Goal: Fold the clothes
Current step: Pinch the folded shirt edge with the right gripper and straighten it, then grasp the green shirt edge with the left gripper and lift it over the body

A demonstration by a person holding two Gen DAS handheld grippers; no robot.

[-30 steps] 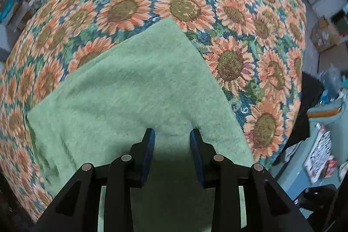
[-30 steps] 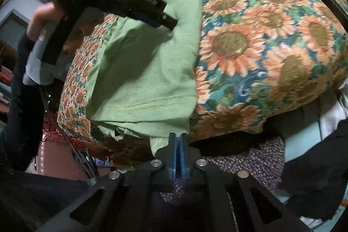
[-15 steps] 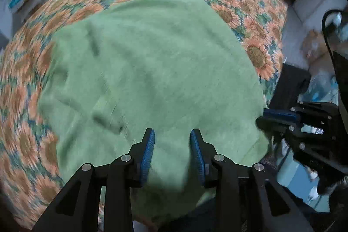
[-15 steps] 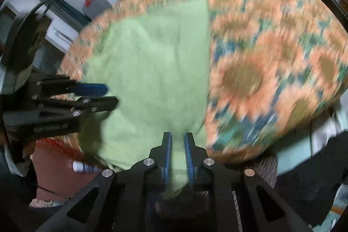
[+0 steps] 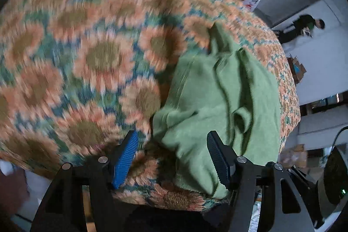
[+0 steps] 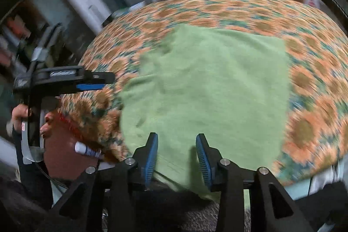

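Our left tongs [image 5: 171, 158] stand wide apart with nothing between the pads, poised over the near edge of the worktop [image 5: 71, 62]. The green garment [image 5: 217, 101] lies just ahead and to their right, rumpled into ridges and folds, and its near flap drapes over the worktop's edge right beside the right-hand pad; we cannot tell whether that pad touches the cloth. The left-hand pad sits over the sunflower-patterned cloth [image 5: 102, 53] that covers the worktop.

Our right tongs [image 6: 177, 156] are also released, the pads apart and gripping nothing. From this side the garment [image 6: 206, 84] spreads out flatter, straight ahead of the pads, and its near edge runs down between and below them, hanging over the worktop's rim [image 6: 304, 162]. In the same view the left tongs [image 6: 93, 82] show at the far left, held over the sunflower cloth just beside the garment's left edge.

Both views are smeared by motion, so the pattern and the garment's seams are hard to make out. The garment's lowest part is hidden behind our own tong frames, and a small white tube [image 6: 86, 149] lies below the worktop's left edge, its label unreadable.
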